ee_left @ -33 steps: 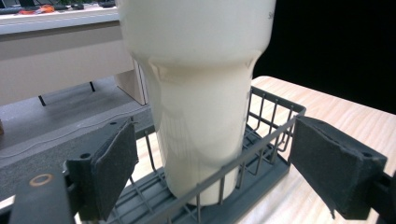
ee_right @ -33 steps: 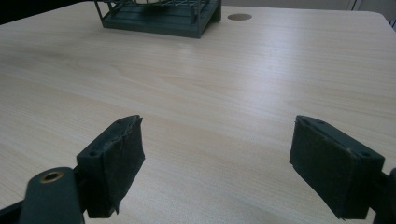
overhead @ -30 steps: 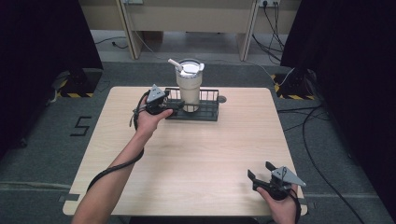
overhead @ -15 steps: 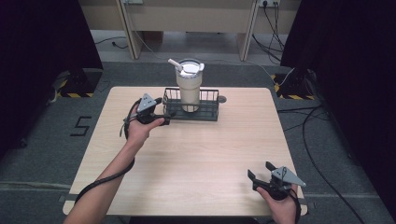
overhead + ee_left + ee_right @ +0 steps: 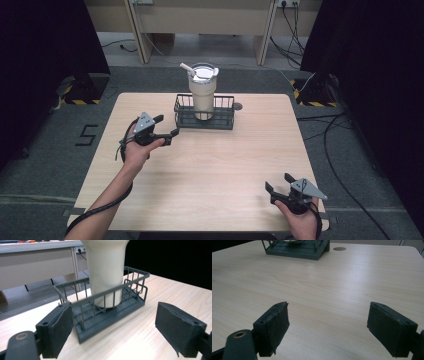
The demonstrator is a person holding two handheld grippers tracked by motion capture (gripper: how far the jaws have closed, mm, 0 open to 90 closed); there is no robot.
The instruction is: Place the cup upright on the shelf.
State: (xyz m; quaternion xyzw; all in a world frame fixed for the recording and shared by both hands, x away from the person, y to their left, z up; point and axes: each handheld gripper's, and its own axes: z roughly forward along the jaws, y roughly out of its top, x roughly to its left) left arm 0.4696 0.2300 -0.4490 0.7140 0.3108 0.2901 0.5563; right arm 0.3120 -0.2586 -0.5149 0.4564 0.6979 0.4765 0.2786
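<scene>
High view: a cream tumbler (image 5: 203, 92) with a lid and a straw stands upright in the left part of a dark wire basket (image 5: 226, 118), which sits at the far middle of the wooden table (image 5: 210, 170). The left gripper (image 5: 167, 127) hovers just left of the basket, its jaws spread wide and empty. The right gripper (image 5: 280, 184) rests near the table's near right corner, well apart from the basket, also spread wide and holding nothing.

Left gripper view: the basket (image 5: 135, 273) lies close ahead between the open pads (image 5: 60, 327); the tumbler's (image 5: 106, 270) smooth cream body rises from it.

Right gripper view: bare tabletop (image 5: 324, 290) lies between the wide pads (image 5: 275, 323); the basket's base (image 5: 299, 251) shows far off.
</scene>
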